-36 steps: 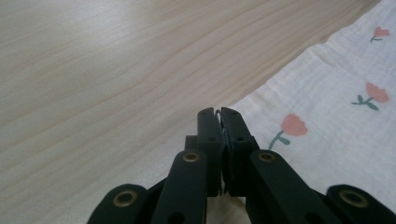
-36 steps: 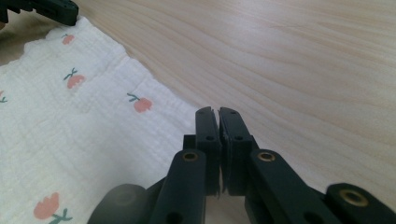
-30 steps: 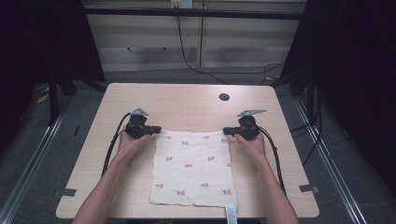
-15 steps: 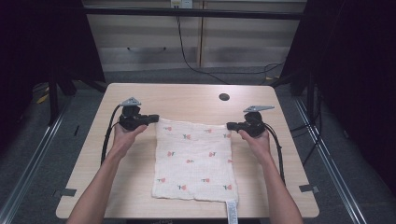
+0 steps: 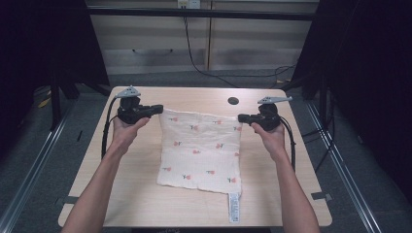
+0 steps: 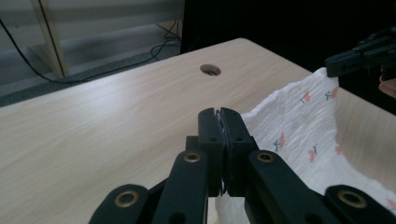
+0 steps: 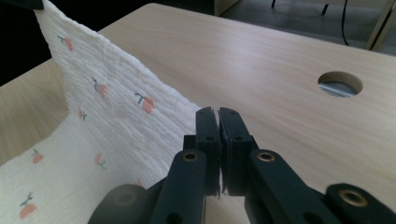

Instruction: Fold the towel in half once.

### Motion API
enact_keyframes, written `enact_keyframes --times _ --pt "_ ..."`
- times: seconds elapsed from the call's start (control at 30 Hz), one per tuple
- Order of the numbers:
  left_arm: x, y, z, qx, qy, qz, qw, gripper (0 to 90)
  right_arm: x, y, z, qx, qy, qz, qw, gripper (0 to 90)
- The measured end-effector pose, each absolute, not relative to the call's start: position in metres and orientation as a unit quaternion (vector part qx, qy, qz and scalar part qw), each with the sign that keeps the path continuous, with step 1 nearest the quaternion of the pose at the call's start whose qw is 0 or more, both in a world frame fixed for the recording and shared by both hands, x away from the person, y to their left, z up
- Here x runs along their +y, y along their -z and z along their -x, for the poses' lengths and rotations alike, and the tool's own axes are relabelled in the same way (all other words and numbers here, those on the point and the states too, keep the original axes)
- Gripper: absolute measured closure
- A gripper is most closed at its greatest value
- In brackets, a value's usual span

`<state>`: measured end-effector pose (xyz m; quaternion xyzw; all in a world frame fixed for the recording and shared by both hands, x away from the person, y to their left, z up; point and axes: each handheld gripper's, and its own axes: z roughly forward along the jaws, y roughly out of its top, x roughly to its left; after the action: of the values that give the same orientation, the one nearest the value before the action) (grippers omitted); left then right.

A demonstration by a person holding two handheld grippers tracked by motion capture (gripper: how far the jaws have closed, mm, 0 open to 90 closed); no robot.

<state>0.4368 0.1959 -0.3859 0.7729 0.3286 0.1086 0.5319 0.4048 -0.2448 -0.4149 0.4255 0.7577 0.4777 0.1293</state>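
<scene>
A white cloth [image 5: 201, 148] printed with small red cherries is lifted by its two far corners, while its near part lies on the wooden table [image 5: 145, 194]. My left gripper [image 5: 158, 108] is shut on the far left corner, and in the left gripper view the cloth [image 6: 299, 135] trails away from the pressed-together jaws of my left gripper [image 6: 219, 114]. My right gripper [image 5: 241, 117] is shut on the far right corner. In the right gripper view the cloth [image 7: 107, 102] rises as a sheet from my right gripper [image 7: 218, 114].
A white care label [image 5: 234, 208] hangs from the cloth's near right edge close to the table's front. A round cable hole [image 5: 233, 101] sits in the table beyond the cloth. Dark floor and cabinets surround the table.
Both hands have risen with the corners held. The cloth's far edge has come up off the table and now hangs stretched between the two grippers.
</scene>
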Motion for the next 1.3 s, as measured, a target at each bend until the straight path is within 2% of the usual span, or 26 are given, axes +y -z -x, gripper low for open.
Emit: enact_keyframes --times 0.23,0.57,0.9,1.3 --pt "0.198 0.374 -0.430 0.312 -0.122 -0.778 0.532 88.5 -0.243 0.397 -0.404 0.756 -0.485 -0.414 0.147 88.0" --pt "0.210 0.397 -0.415 0.312 -0.109 -0.782 0.528 88.5 -0.236 0.416 -0.384 0.768 -0.485 -0.396 0.135 88.0" --pt "0.220 0.418 -0.396 0.317 -0.099 -0.780 0.531 88.5 -0.236 0.417 -0.357 0.773 -0.497 -0.371 0.135 88.0" --pt "0.221 0.424 -0.381 0.308 -0.089 -0.780 0.538 88.4 -0.237 0.428 -0.329 0.780 -0.498 -0.356 0.130 88.0"
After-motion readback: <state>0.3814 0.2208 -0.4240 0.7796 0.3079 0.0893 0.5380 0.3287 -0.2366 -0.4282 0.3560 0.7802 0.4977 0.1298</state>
